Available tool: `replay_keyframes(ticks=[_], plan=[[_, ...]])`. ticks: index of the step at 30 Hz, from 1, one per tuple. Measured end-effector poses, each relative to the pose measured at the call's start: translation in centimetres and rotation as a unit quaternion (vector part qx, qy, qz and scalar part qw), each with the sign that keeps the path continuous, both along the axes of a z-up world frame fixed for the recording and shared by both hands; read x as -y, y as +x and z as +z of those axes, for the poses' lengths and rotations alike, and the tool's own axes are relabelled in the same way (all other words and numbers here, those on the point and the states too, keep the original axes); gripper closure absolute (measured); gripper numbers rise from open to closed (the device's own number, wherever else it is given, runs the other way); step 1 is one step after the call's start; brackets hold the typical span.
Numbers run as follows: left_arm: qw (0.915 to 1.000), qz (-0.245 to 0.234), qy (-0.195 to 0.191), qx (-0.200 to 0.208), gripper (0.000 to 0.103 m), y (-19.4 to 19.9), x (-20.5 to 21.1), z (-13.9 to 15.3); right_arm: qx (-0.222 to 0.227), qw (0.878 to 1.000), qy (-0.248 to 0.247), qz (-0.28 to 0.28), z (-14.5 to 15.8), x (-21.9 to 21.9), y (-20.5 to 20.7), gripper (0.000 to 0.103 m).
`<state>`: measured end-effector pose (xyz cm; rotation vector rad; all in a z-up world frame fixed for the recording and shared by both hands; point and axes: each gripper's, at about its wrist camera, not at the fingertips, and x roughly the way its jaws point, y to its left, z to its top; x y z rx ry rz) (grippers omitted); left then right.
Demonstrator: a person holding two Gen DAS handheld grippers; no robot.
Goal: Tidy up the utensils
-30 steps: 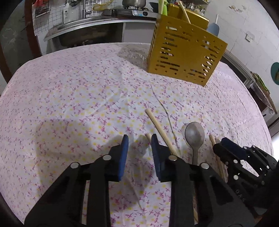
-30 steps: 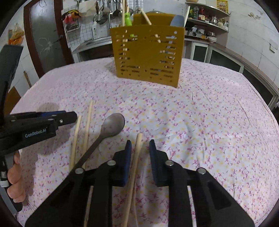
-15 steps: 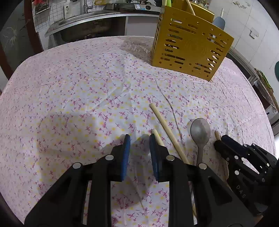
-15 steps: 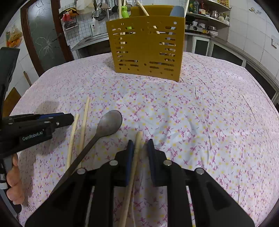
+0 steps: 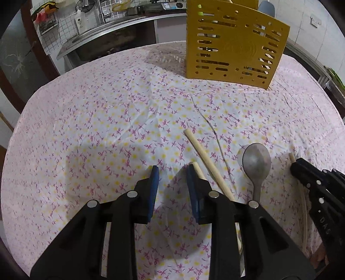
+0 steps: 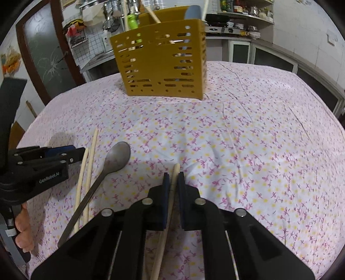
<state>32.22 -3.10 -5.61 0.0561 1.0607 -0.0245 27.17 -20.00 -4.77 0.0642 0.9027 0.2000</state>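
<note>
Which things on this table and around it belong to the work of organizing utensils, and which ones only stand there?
Belong to the job:
- chopstick gripped by the right gripper
- two chopsticks on the cloth
- metal spoon
- yellow utensil holder

Just lying about:
- floral tablecloth
- kitchen sink
- soap bottle
- shelf jars

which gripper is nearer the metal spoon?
Hard to call. Right gripper is shut on a chopstick beside the spoon; left gripper sits past two chopsticks on its other side.

"GenRobot.AI" (white) on left tongs [image 6: 74,154]
</note>
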Motion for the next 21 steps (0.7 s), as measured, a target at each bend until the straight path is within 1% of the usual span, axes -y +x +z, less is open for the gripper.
replay_keyframes(ticks=[1, 3, 4, 6, 8, 10, 11, 12, 14, 16, 19, 20, 21], plan=[[1.0000, 0.001, -0.001, -0.002, 0.077, 0.2, 0.0, 0.0, -0.002, 1.000, 0.006, -0.001, -0.1, 0.2, 0.1, 0.095], [0.9997, 0.010, -0.020, -0.008, 0.076, 0.8, -0.4, 0.2, -0.002, 1.000, 0.012, -0.001, -0.1, 0.3, 0.1, 0.095], [0.9993, 0.013, -0.034, -0.011, 0.076, 1.0, -0.7, 0.3, -0.001, 1.000, 0.006, 0.000, -0.1, 0.1, 0.1, 0.095], [0.9970, 0.020, -0.074, -0.012, 0.072, 1.1, -1.7, 0.4, 0.001, 1.000, 0.001, 0.002, -0.1, 0.0, 0.0, 0.095], [0.9938, 0.028, -0.106, -0.016, 0.071, 1.2, -2.5, 0.6, 0.001, 1.000, 0.004, 0.002, -0.1, 0.0, 0.1, 0.095], [0.9920, 0.032, -0.121, -0.017, 0.070, 1.2, -3.1, 0.7, 0.000, 1.000, 0.009, 0.002, -0.2, -0.1, 0.1, 0.095], [0.9913, 0.032, -0.127, -0.016, 0.068, 1.2, -3.3, 0.8, 0.000, 1.000, 0.009, 0.002, -0.2, 0.0, 0.1, 0.095], [0.9908, 0.029, -0.131, -0.016, 0.064, 1.1, -3.4, 0.9, 0.001, 1.000, 0.009, 0.002, -0.2, -0.1, 0.1, 0.095], [0.9894, 0.018, -0.143, -0.018, 0.058, 0.9, -3.3, 1.0, 0.000, 1.000, 0.009, 0.002, -0.2, 0.0, 0.1, 0.095], [0.9897, 0.013, -0.142, -0.015, 0.058, 0.5, -2.6, 1.1, 0.001, 1.000, 0.010, 0.001, -0.2, 0.1, 0.1, 0.095], [0.9937, 0.003, -0.111, -0.008, 0.058, 0.1, -1.2, 1.1, 0.001, 1.000, 0.011, 0.001, -0.2, 0.4, 0.1, 0.095], [0.9948, 0.006, -0.101, -0.010, 0.059, 0.1, -1.1, 1.0, 0.001, 1.000, 0.011, 0.001, -0.2, 0.4, 0.1, 0.095], [0.9949, 0.006, -0.100, -0.016, 0.064, 0.2, -1.1, 0.7, 0.001, 1.000, 0.011, 0.001, -0.2, 0.5, 0.1, 0.095]])
